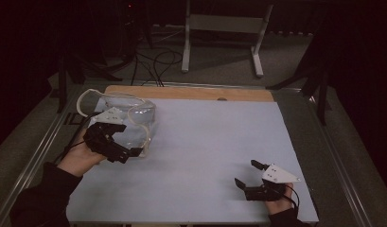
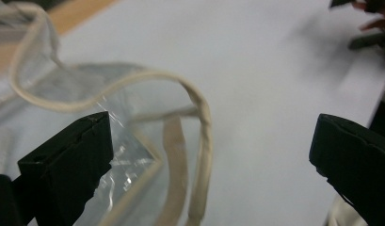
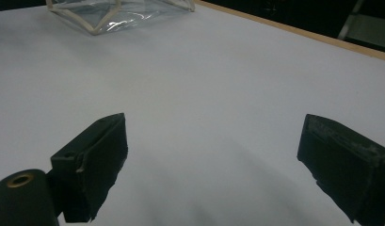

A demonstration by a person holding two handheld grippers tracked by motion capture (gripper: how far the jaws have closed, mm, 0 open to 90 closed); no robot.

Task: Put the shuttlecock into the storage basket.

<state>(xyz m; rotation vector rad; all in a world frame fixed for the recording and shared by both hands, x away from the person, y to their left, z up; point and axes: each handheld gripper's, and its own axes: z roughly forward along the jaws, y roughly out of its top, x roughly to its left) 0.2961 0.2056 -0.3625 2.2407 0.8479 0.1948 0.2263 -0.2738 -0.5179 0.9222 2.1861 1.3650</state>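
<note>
Clear plastic bag [image 1: 116,124] with cream-coloured trim and handles is seen at the far left of the pale blue mat [image 1: 205,156] in the high view, up near the wooden strip [image 1: 191,93] along the table's far edge. One handle loop [image 1: 87,100] is stood up at the bag's far-left corner. The left gripper [image 1: 126,143] is held right over the near side of the bag, jaws spread wide, nothing clamped in them; whether the bag is actually being touched can't be made out from up here. The right gripper [image 1: 247,174] is parked at the near right of the mat, well apart from the bag, jaws also spread with nothing between them. A pale frame [image 1: 224,28] is stood on the floor beyond the table.

From the left gripper view, the left gripper [image 2: 209,141] is shown released, and a cream handle loop [image 2: 199,108] is arched up between the two jaws, not pinched by either. Crinkled clear plastic is seen just beside the left-hand jaw.

From the right gripper view, the right gripper [image 3: 211,150] is let go as well, bare mat [image 3: 218,84] between the jaws. The bag [image 3: 119,12] is caught at the top edge, far off, with the wooden strip [image 3: 293,30] running behind it
</note>
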